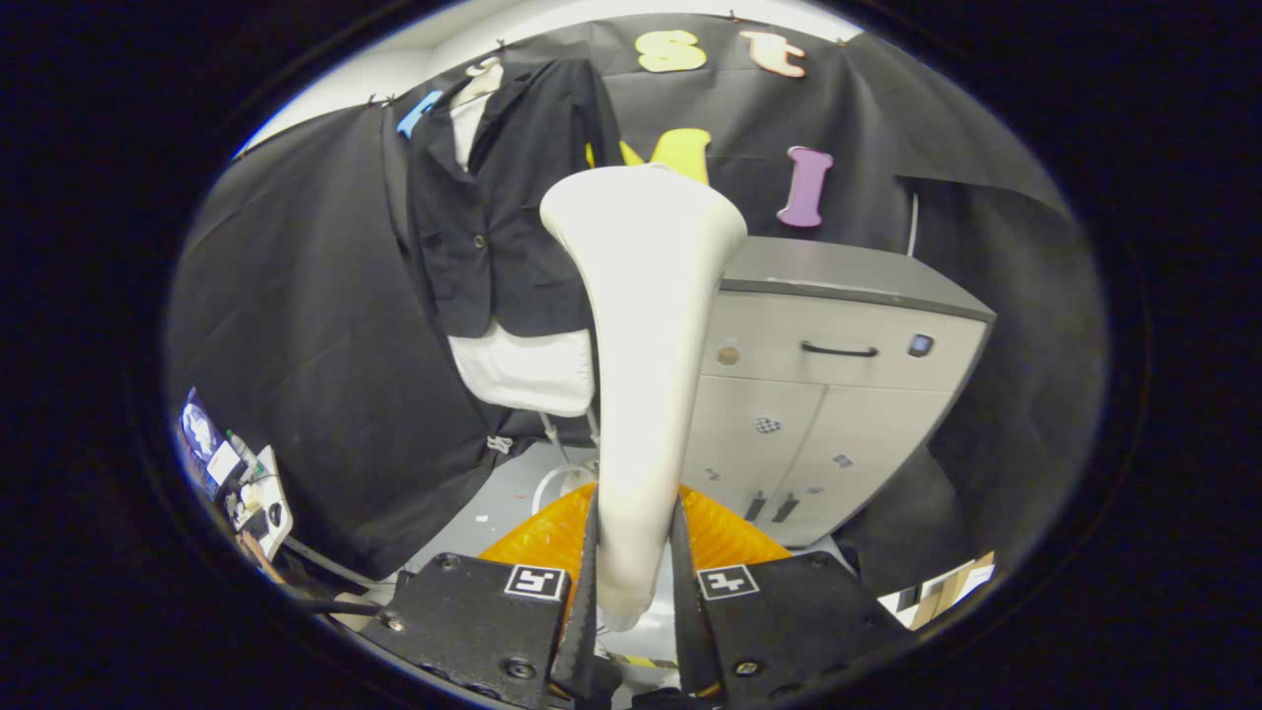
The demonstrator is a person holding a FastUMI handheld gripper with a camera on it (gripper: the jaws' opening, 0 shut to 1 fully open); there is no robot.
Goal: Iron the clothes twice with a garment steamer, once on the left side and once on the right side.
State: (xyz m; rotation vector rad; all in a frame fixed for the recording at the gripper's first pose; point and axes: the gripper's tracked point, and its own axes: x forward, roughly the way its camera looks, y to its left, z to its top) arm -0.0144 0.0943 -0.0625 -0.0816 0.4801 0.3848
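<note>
Steamer head (646, 296): smooth cream plastic, flaring from narrow neck to broad flat top, long axis running straight ahead from the hand-held gripper (634, 582), whose two fingers clamp the neck. Jacket (503, 197): black woven cloth over white shirt (523, 370), hanging beyond and left of the head, apparently not touching.

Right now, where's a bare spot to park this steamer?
The hand-held gripper is shut on the steamer. The grey cabinet top looks bare. A grey floor strip between black cloth and orange base is narrow. Clutter crowds the floor beside the cloth.
</note>
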